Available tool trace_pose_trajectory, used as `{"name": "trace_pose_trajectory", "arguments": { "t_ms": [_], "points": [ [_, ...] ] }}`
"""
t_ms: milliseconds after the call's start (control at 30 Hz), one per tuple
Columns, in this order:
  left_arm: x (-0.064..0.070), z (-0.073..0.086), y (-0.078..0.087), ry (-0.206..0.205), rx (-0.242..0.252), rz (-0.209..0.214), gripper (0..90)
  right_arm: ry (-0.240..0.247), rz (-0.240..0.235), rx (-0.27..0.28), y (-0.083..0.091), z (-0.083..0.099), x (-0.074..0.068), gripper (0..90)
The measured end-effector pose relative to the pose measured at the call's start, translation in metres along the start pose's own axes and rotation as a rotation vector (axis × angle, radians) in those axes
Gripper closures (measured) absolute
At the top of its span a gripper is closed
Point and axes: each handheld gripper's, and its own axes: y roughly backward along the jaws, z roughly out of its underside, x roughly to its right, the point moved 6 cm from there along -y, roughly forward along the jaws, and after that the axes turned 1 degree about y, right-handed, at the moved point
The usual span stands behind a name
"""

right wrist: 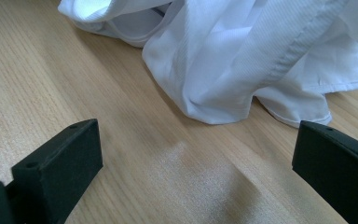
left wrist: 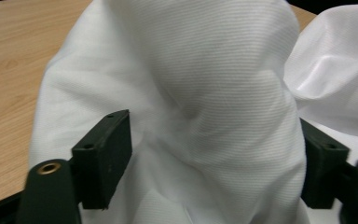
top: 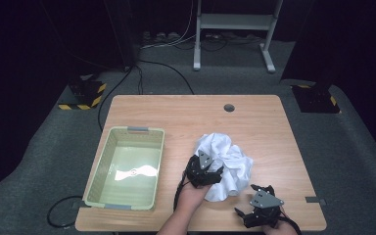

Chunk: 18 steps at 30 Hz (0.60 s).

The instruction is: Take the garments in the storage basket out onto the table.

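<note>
Nearest the person, the right black two-jaw hand-held gripper [top: 245,217] is sitting at the front edge of the light wooden table [top: 166,110], w/ its grey three-cornered plate on top; in the right gripper view its jaws are standing wide apart w/ nothing btwn them but bare wood. Just ahead of it and a bit to its left, the crumpled white cotton cloth [top: 227,164] is lying in a loose heap right of the table's centre; in the right gripper view its hemmed edge [right wrist: 307,100] is hanging close in front of the jaws, not touching them. The left black two-jaw gripper [top: 220,171] is pressing into the near-left side of the heap, and in the left gripper view a thick fold of the cloth [left wrist: 223,116] is bulging btwn the two jaws, which are standing well apart on either side of it, so it's bracketing the fold rather than pinching it yet. So the left is the nearer one; the cloth's bulk is lying fwd and right of it, w/ no clear long axis since it's bunched up. Further left, the pale green rectangular plastic basket [top: 100,166] is sitting empty, well apart from the cloth, long side running front to back. Beyond, a grey cable-port hole [top: 229,107] is showing near the far edge.
</note>
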Motion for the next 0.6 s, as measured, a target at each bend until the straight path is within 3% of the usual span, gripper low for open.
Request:
{"name": "trace_pose_trajectory", "arguments": {
  "t_ms": [267,600],
  "points": [
    [0.002,-0.007,0.008,-0.001,0.023,0.023,6.5,0.000,0.000,-0.001,0.000,0.000,0.000,0.9],
    [-0.002,-0.022,0.024,-0.016,0.056,0.026,1.4,-0.002,0.002,-0.002,0.000,0.000,0.000,0.9]
  ]
}}
